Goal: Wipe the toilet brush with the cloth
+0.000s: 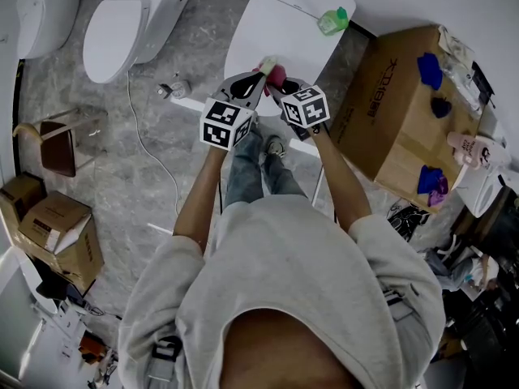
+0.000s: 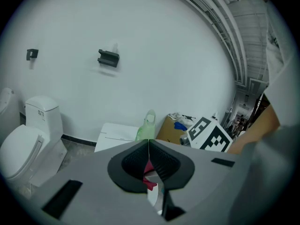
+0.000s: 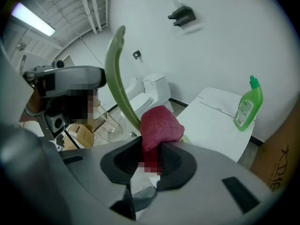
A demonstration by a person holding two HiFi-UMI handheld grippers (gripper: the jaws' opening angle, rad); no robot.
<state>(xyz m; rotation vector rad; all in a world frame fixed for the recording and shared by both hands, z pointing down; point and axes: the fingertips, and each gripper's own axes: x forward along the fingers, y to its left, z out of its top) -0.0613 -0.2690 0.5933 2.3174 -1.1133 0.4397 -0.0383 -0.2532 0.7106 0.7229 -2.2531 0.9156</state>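
The toilet brush has a pale green curved handle (image 3: 115, 69) that rises up and to the left in the right gripper view. Its top end (image 1: 268, 61) shows over the white table in the head view. My left gripper (image 1: 252, 84) is shut on the brush, and a pale green part (image 2: 148, 125) sticks out above its closed jaws (image 2: 148, 146). My right gripper (image 1: 275, 88) is shut on a red cloth (image 3: 159, 123), whose bunched end presses against the handle's lower part. The cloth (image 1: 276, 74) sits between the two gripper tips. The brush head is hidden.
A white table (image 1: 292, 23) lies below the grippers, with a green bottle (image 1: 333, 20) at its far right corner. A large cardboard box (image 1: 397, 112) stands to the right. A toilet (image 1: 122, 23) is at the far left, a cable (image 1: 142, 136) crosses the floor, and small boxes (image 1: 57, 229) sit at near left.
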